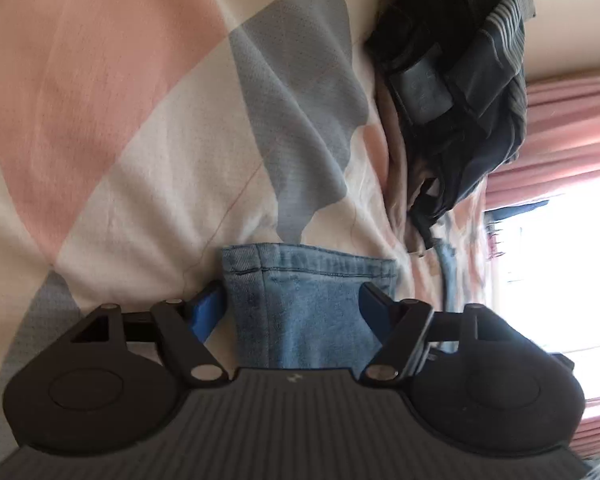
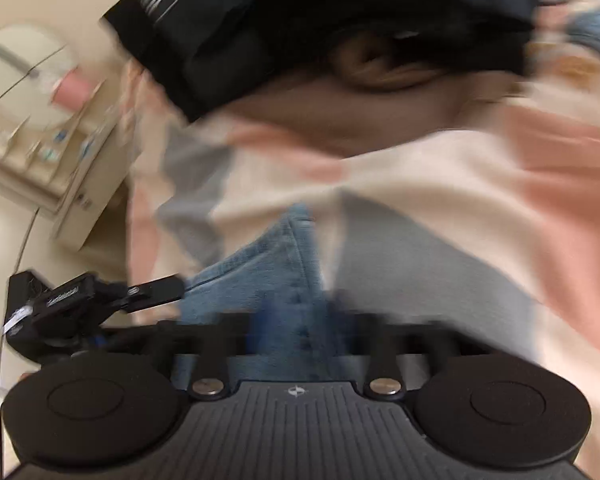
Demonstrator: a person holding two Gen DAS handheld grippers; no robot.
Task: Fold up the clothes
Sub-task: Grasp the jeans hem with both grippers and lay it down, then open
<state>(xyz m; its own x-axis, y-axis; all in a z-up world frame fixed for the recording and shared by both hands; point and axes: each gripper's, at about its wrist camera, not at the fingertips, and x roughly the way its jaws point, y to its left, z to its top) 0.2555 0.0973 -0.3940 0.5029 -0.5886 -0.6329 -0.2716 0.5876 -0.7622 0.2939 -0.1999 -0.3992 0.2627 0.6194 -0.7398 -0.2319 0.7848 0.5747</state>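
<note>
Light blue jeans [image 1: 300,300] lie on a bedsheet [image 1: 140,140] with pink, grey and cream patches. In the left wrist view my left gripper [image 1: 292,308] is open, its blue fingers [image 1: 208,312] standing wide on either side of a hemmed end of the jeans. The right wrist view is blurred by motion. There my right gripper [image 2: 288,320] is shut on a fold of the jeans [image 2: 260,276], which rises from between its fingers and hides the tips.
A heap of dark clothes [image 1: 452,80] with a striped piece lies on the bed beyond the jeans, also in the right wrist view as dark clothes [image 2: 300,20]. Pink curtains [image 1: 560,140] and a bright window [image 1: 560,272] are on the right. A cream cabinet [image 2: 40,152] stands beside the bed.
</note>
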